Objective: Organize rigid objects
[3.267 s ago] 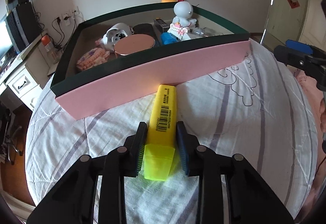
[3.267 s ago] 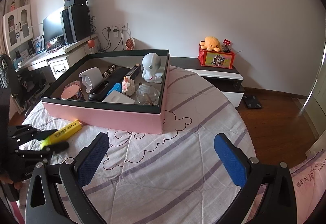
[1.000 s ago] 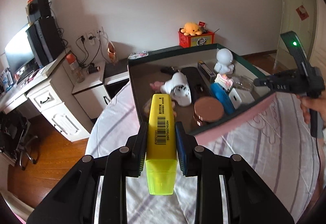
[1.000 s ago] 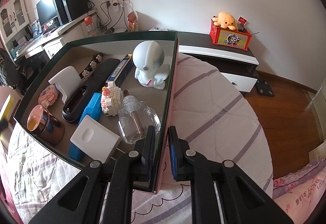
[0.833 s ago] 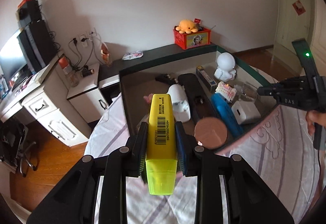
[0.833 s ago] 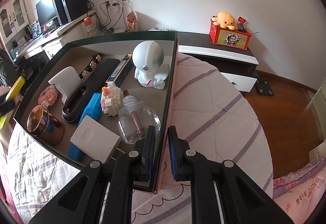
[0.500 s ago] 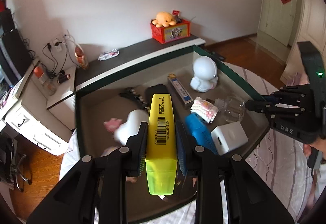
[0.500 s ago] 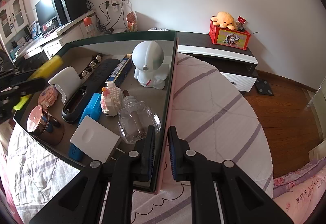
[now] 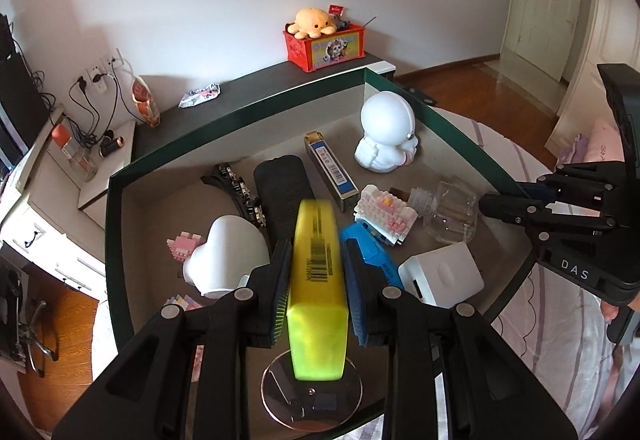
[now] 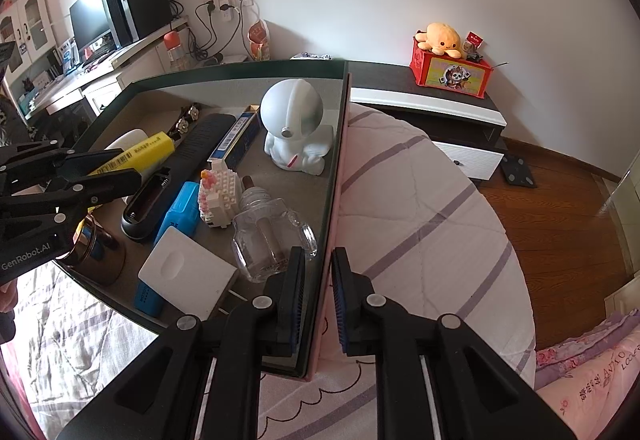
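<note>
**A:** quick q, how's that highlighter gonna handle? In the left wrist view it's bottom centre. The left gripper (image 9: 316, 282) is nearly closed, pads squeezing the yellow highlighter (image 9: 316, 280) on its flat sides around mid-body.

**B:** imo easy. Stiff plastic, light, a bit slick, not fragile. Flat sides = best spot to pinch, so the hold looks fine. It hangs over the box (image 9: 116, 207), above the round copper lid (image 9: 276, 392) at frame bottom.

**A:** and the other hand?

**B:** right gripper (image 10: 325, 304), bottom centre of its own view, is clamped tight on the box's side wall, prob just steadying it.

**A:** anything further up to watch?

**B:** glass bottle (image 10: 272, 236) just past those fingers, breakable obv. White astronaut figure (image 9: 388, 139) sits upper right, well apart.
</note>
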Action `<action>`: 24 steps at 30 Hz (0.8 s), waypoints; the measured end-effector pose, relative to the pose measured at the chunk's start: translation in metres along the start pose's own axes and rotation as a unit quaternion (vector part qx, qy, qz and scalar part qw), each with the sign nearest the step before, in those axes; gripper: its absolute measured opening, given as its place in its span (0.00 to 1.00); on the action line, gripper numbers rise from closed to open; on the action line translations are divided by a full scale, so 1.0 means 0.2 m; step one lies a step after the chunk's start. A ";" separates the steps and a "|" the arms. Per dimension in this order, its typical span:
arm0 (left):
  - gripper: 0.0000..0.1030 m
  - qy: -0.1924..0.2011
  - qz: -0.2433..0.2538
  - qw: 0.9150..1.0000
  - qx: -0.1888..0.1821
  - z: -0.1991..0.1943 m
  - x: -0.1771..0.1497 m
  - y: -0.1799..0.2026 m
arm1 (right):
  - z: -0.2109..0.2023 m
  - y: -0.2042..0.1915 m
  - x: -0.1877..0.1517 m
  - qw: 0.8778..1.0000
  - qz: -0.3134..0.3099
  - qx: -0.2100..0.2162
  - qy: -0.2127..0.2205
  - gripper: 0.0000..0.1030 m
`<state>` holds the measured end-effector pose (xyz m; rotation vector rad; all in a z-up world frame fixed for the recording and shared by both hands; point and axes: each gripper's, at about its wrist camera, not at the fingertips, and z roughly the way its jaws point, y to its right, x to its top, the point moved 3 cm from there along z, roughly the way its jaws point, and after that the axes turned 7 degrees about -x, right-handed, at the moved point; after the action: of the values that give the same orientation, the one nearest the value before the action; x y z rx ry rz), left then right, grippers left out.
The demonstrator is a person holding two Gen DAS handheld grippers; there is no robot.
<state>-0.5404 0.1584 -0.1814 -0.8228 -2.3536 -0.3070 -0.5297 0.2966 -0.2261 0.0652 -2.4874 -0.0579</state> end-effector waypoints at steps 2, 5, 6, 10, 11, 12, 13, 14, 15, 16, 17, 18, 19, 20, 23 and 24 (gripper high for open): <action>0.27 0.004 -0.003 1.000 -0.001 -0.01 0.00 0.00 | 0.00 0.00 0.00 1.000 0.000 0.000 0.000 0.14; 0.37 0.007 -0.005 1.000 0.004 -0.03 0.00 0.00 | 0.00 0.00 0.00 1.000 -0.001 -0.001 -0.001 0.14; 0.47 0.008 -0.004 1.000 0.007 -0.03 0.00 0.00 | 0.00 0.00 -0.01 1.000 -0.001 -0.001 -0.001 0.15; 0.65 0.017 -0.002 1.000 0.012 -0.07 -0.02 0.01 | 0.00 0.00 0.00 1.000 -0.001 -0.002 -0.003 0.15; 0.70 0.019 -0.003 1.000 0.012 -0.08 -0.02 0.01 | 0.00 0.00 0.00 1.000 -0.001 -0.002 -0.003 0.15; 0.73 0.021 -0.005 1.000 0.014 -0.09 -0.03 0.00 | 0.00 0.00 -0.01 1.000 -0.001 -0.003 -0.003 0.15; 0.75 0.023 -0.006 1.000 0.016 -0.10 -0.03 0.00 | 0.00 0.00 0.00 1.000 -0.001 -0.004 -0.004 0.15; 0.80 0.025 -0.007 0.999 0.018 -0.11 -0.03 0.00 | 0.00 0.00 0.00 1.000 -0.001 -0.004 -0.004 0.15; 0.86 0.026 -0.009 0.999 0.022 -0.12 -0.04 -0.01 | 0.00 0.00 -0.01 1.000 -0.001 -0.005 -0.004 0.15; 0.88 0.028 -0.010 0.999 0.026 -0.13 -0.04 -0.01 | -0.01 -0.01 0.00 1.000 -0.002 -0.006 -0.004 0.15; 0.93 0.030 -0.011 0.999 0.030 -0.14 -0.05 -0.01 | -0.01 -0.01 -0.01 1.000 -0.001 -0.007 -0.005 0.16; 0.96 0.031 -0.012 0.999 0.033 -0.15 -0.05 -0.02 | -0.01 -0.01 -0.01 1.000 -0.002 -0.008 -0.005 0.16; 0.97 0.033 -0.016 0.999 0.036 -0.17 -0.06 -0.02 | -0.02 -0.01 -0.01 1.000 -0.002 -0.009 -0.003 0.20; 0.97 0.034 -0.018 0.999 0.039 -0.18 -0.07 -0.02 | -0.03 -0.02 -0.01 1.000 0.000 -0.002 -0.001 0.26; 0.99 0.041 -0.022 0.998 0.046 -0.22 -0.08 -0.03 | -0.07 -0.03 -0.01 1.000 -0.002 -0.005 0.007 0.52; 1.00 0.043 -0.024 0.998 0.050 -0.24 -0.09 -0.03 | -0.09 -0.04 -0.02 1.000 -0.004 -0.008 0.011 0.56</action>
<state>-0.5110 0.1263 -0.1553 -0.6934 -2.2908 -0.2372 -0.5166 0.2884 -0.2148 0.0695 -2.4653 -0.0792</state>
